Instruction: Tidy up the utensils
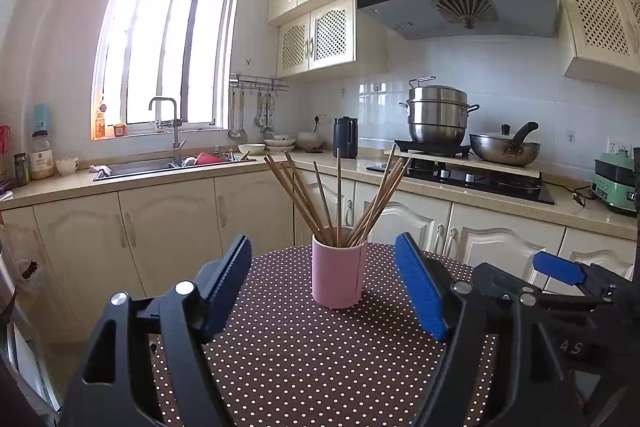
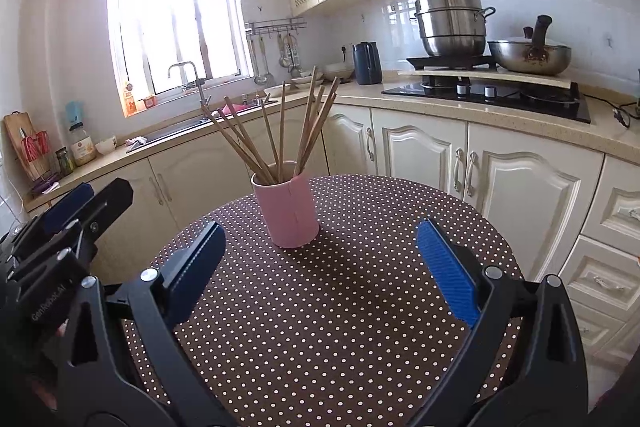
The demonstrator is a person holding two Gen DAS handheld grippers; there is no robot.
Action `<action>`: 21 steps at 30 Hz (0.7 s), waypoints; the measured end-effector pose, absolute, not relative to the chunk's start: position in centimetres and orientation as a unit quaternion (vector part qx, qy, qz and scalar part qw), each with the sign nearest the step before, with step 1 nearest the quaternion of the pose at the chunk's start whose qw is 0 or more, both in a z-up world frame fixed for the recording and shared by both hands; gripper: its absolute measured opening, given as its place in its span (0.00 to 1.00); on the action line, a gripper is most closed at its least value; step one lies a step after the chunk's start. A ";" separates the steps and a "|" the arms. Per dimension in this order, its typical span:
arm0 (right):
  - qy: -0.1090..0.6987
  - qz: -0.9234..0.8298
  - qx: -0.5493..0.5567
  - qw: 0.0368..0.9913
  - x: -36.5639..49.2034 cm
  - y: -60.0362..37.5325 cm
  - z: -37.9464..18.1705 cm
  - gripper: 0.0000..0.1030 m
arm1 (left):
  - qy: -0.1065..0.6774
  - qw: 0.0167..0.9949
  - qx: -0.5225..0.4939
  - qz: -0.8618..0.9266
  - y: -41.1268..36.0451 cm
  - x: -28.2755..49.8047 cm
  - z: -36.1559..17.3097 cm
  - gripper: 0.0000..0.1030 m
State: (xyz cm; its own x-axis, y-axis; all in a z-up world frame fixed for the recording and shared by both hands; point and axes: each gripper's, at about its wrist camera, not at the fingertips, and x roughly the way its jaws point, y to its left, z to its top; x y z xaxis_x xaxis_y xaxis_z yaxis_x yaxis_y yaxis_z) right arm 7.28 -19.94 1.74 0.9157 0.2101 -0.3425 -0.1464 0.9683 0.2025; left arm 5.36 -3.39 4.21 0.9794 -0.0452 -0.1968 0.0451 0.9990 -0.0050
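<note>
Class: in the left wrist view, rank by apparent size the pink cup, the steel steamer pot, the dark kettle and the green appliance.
1. steamer pot
2. pink cup, looking nearly as large, but nearest the camera, so unsure
3. green appliance, partly cut off
4. dark kettle

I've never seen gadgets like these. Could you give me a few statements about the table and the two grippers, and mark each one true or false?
1. The chopsticks stand in a pink cup. True.
2. The left gripper is clamped on the cup. False: it is open, short of the cup.
3. The right gripper is open and empty. True.
4. The cup lies tipped over on the dotted tablecloth. False: it stands upright.
</note>
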 end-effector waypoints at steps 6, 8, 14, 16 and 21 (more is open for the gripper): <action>0.185 0.091 0.086 0.975 7.4 -20.1 1.6 0.92 | 0.100 0.995 -0.001 -0.023 -3.5 5.5 4.2 0.72; 0.186 0.090 0.086 0.975 7.4 -20.1 1.6 0.92 | 0.100 0.995 -0.001 -0.023 -3.6 5.5 4.2 0.72; 0.184 0.085 0.092 0.975 7.5 -20.4 1.6 0.92 | 0.099 0.995 0.001 -0.023 -4.0 5.5 4.0 0.72; 0.184 0.084 0.093 0.975 7.5 -20.5 1.5 0.92 | 0.101 0.995 0.000 -0.023 -4.1 5.7 3.9 0.72; 0.185 0.084 0.094 0.975 7.5 -20.6 1.5 0.92 | 0.108 0.994 -0.001 -0.022 -4.0 5.9 3.8 0.72</action>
State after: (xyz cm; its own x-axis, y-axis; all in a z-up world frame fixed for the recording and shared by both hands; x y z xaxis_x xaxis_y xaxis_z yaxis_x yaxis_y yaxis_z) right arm 7.50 -20.56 1.49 0.9175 0.1989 -0.3444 -0.1294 0.9681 0.2144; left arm 5.94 -4.05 3.79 0.9755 -0.0448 -0.2155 0.0442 0.9990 -0.0077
